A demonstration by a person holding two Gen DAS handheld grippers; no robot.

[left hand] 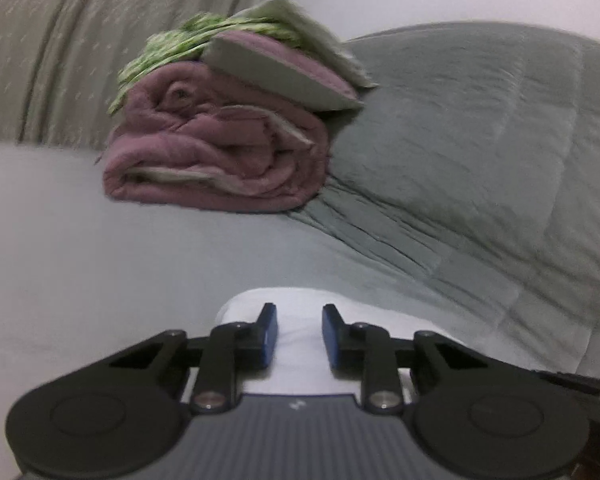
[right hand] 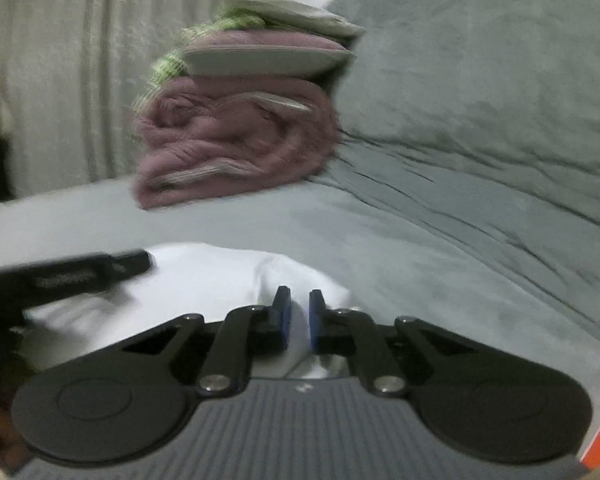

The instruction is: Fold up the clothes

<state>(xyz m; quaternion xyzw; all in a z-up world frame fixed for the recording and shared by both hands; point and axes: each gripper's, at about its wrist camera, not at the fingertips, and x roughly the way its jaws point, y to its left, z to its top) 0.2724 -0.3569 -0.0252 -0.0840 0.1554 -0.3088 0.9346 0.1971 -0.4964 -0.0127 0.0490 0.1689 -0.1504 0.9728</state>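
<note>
Both grippers are low over the pale grey bed sheet (left hand: pixel 60 260), and the thing they are working on is the white cloth garment (right hand: pixel 204 276) lying flat on it at the near edge.

Right gripper (right hand: pixel 299 316): its two blue-padded fingers (right hand: pixel 283 322) stand nearly together, with a raised fold of the white garment pinched in the narrow slot between them, so that is a firm grip on the cloth. To its left in the right wrist view, a blurred black arm of the other tool lies over the same white garment.

Left gripper (left hand: pixel 299 330): the fingers (left hand: pixel 269 336) stand partly apart, with a band of the white garment (left hand: pixel 298 356) filling the gap between the pads. Whether the pads actually press on the cloth cannot be told (the fabric may simply lie beneath them).

Further back on the bed sits a stack: a thick, mauve-pink folded blanket (left hand: pixel 220 152) at the bottom, a folded green-and-white patterned cloth (left hand: pixel 168 48) spilling over its left side, and a pale cream folded piece (left hand: pixel 320 44) on top. The stack leans against a big grey-green quilted duvet (left hand: pixel 480 152) heaped on the right. Behind everything hangs a grey-beige curtain (left hand: pixel 60 40) with vertical folds. Both views are a little blurred.
</note>
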